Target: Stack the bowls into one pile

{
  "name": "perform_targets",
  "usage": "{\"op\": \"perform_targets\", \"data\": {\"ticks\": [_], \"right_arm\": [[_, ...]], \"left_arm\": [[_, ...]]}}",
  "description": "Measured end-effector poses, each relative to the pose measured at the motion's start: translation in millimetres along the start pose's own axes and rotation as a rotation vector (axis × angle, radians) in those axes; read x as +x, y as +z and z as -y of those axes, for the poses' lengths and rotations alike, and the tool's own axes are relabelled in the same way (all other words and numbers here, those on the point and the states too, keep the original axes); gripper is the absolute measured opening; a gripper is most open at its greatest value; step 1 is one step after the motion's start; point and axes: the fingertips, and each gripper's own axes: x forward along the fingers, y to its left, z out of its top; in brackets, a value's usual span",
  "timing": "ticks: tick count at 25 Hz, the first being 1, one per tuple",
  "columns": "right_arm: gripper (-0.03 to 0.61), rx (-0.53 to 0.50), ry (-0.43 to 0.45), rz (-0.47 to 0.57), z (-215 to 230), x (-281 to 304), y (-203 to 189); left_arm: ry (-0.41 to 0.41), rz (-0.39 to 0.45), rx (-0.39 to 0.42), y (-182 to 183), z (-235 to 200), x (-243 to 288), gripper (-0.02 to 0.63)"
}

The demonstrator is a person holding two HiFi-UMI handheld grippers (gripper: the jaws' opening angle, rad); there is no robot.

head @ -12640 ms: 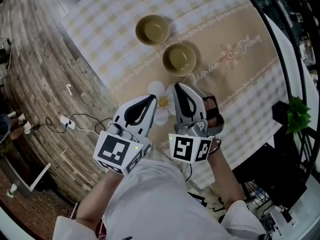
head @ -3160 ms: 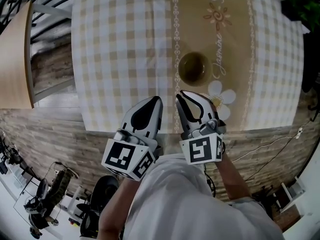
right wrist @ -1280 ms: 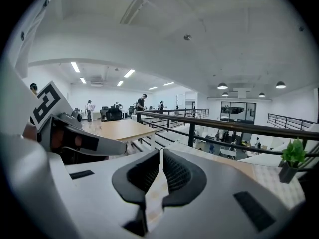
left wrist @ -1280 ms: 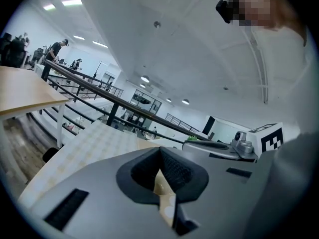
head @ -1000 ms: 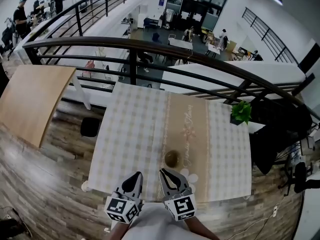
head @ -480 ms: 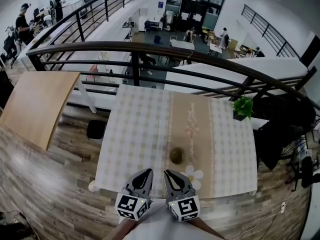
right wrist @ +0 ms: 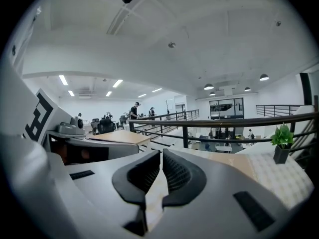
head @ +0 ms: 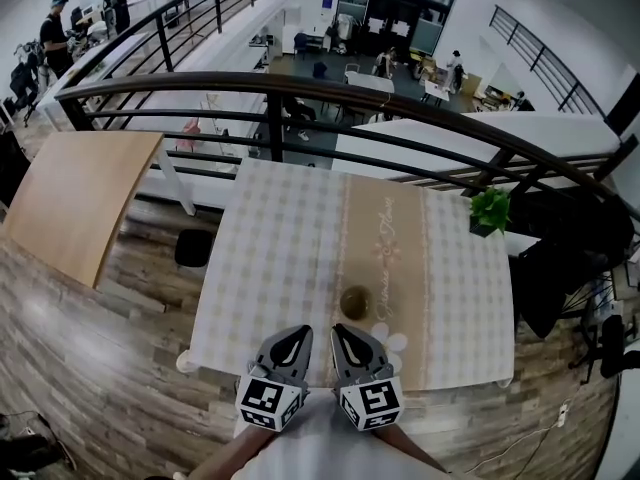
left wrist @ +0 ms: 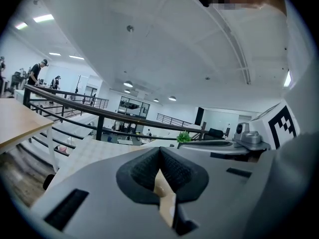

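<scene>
Two hand-held grippers are mine, held side by side at the near edge of the table. My left hand-held gripper has its jaws closed tip to tip, with nothing between the dark ribbed pads. My right hand-held gripper is likewise closed and empty, its tips together. Each carries a cube with square markers at its rear end, nearest to me.

Just beyond the tips of my right hand-held gripper, and clear of them, the bowls stand as one round olive shape on the beige runner; it is too small for me to count the bowls in it. A printed daisy lies between that shape and my right hand-held gripper, a little to its right.

Farther ahead and to the right, a small green plant sits at the far corner of the checked cloth. Beyond the far edge runs a dark railing. Well to the left of my left hand-held gripper stands a bare wooden tabletop.
</scene>
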Motion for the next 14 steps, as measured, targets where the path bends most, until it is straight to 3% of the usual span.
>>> {"op": "perform_targets", "data": {"ticks": [14], "right_arm": [[0.043,0.008,0.017,-0.021,-3.1,7.3,0.7]], "left_arm": [[0.007,-0.005,0.001,3.2,-4.7,-0.6,0.017]]}}
